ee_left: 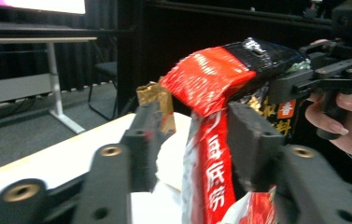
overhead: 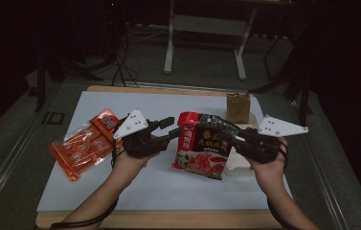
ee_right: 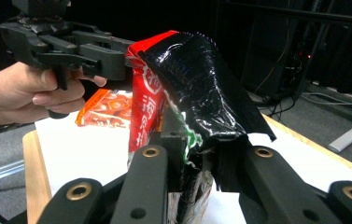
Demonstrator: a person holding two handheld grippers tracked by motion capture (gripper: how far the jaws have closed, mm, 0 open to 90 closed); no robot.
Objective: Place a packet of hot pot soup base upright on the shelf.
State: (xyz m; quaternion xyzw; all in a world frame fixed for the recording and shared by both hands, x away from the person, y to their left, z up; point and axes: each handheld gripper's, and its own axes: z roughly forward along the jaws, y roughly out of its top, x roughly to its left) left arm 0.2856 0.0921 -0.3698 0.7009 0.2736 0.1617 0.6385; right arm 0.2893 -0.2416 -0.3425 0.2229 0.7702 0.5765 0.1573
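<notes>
Both hand-held grippers hold one thing between them. On my left, the left hand-held gripper (overhead: 172, 129) has its black jaws pinching the red top edge of the shiny red and black crinkly plastic food bag (overhead: 205, 145). In the left gripper view that red edge (ee_left: 209, 154) runs down between the two jaws. On my right, the right hand-held gripper (overhead: 238, 139) has its jaws pinching the black side of the same bag, and in the right gripper view the bag (ee_right: 197, 100) folds over them. I see the bag held up above the white sheet on the desk (overhead: 140, 191), near the middle. A flat orange plastic packet (overhead: 84, 143) lies on the sheet to the left, apart from the bag. A small brown paper bag (overhead: 238, 108) stands at the far edge of the sheet, behind the bag. A white paper piece (overhead: 238, 160) lies under the right gripper.
</notes>
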